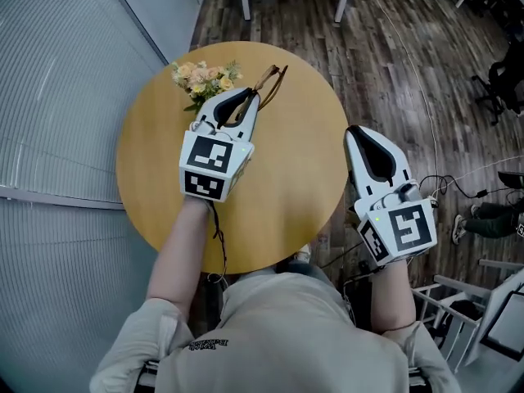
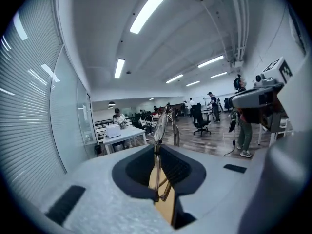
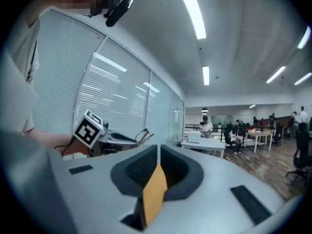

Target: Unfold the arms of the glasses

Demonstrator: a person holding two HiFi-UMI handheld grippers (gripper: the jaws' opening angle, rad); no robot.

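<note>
Round wooden surface (image 1: 286,195) near a blinds-lined glass wall: toward its far edge, the glasses (image 1: 271,83) are clamped edge-on by the frame in the left gripper (image 1: 250,97). Neither arm looks clearly swung out, so the unfolding seems mostly ahead. The right gripper (image 1: 360,131) is clenched on nothing, beyond the surface's right edge. A small bouquet (image 1: 201,79) lies just beside the glasses.

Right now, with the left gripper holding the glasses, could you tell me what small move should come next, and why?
Probably bring the right gripper leftward over the table toward the glasses, opening its jaws on the way. The left gripper is shut on the glasses above the table, while the right one is shut, empty and off to the side, too far away to swing an arm out.
</note>
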